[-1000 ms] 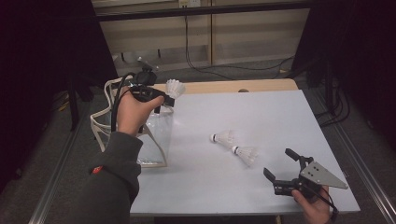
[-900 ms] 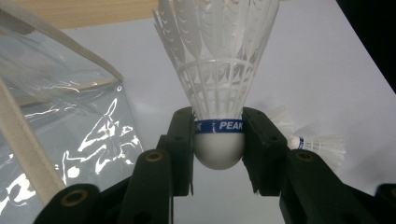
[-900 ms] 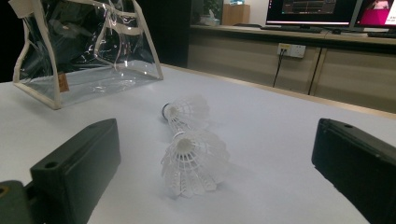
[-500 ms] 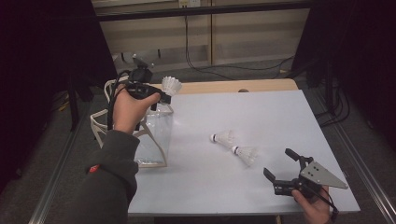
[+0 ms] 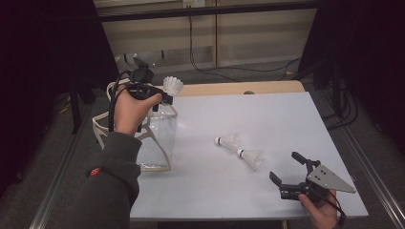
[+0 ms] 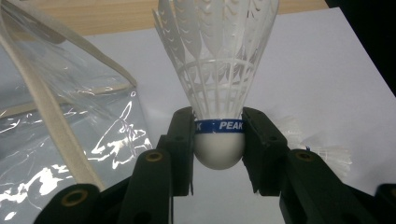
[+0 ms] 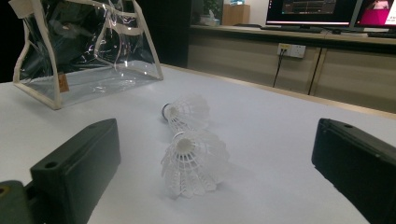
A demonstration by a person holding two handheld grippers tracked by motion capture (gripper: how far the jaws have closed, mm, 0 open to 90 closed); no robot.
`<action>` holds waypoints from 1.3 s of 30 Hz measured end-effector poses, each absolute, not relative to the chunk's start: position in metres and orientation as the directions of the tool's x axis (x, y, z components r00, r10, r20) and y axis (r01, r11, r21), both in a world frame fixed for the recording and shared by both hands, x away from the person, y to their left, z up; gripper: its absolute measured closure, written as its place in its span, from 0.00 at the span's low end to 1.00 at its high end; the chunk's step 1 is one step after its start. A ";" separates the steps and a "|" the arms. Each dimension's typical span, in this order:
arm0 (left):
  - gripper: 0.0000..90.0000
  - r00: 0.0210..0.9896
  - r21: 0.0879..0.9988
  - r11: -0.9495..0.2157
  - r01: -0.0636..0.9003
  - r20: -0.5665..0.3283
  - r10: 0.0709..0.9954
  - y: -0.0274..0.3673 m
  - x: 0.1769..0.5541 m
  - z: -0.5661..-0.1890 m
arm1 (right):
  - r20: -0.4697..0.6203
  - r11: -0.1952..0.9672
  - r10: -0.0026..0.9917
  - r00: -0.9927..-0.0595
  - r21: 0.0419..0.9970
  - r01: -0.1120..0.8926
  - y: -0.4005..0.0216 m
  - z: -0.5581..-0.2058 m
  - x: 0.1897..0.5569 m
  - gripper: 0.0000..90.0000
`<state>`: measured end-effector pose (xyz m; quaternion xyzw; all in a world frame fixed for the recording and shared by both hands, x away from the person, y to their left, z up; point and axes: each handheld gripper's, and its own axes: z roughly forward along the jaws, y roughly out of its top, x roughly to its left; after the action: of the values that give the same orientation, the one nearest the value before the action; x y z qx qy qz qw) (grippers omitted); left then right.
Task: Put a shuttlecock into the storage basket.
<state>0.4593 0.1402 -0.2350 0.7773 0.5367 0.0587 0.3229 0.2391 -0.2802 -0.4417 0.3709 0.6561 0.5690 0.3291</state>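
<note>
Currently the left tool (image 6: 218, 140) clamps a shuttlecock (image 6: 217, 70) by its cork, feathers clear, above the clear bag (image 5: 160, 136); the right tool (image 5: 292, 172) rests wide open, empty, near two shuttlecocks (image 5: 239, 149).

The bag (image 5: 160, 138) is clear, glossy plastic, crinkled, edged with matt cream cloth tape. The held shuttlecock (image 6: 218, 79) has white feathers, a smooth cork-like base and a shiny blue band. The tongs (image 6: 218, 149) look like matt black plastic. The surface (image 5: 267, 114) is matt white, with a wooden edge.
</note>
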 end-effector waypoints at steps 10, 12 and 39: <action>0.73 0.411 0.567 -0.214 0.796 -0.245 0.878 0.144 0.460 -0.232 | -0.008 0.076 0.861 -0.508 0.991 0.114 -0.281 -0.441 0.239 0.01; 0.73 0.404 0.567 -0.207 0.797 -0.246 0.881 0.145 0.460 -0.231 | -0.008 0.076 0.861 -0.508 0.991 0.114 -0.281 -0.441 0.239 0.01; 0.73 0.377 0.576 -0.189 0.795 -0.225 0.899 0.155 0.462 -0.227 | -0.008 0.074 0.862 -0.507 0.991 0.111 -0.281 -0.441 0.239 0.01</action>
<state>0.4622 0.1553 -0.2269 0.7668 0.5523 0.0815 0.3168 0.2386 -0.2808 -0.4412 0.3715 0.6546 0.5699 0.3296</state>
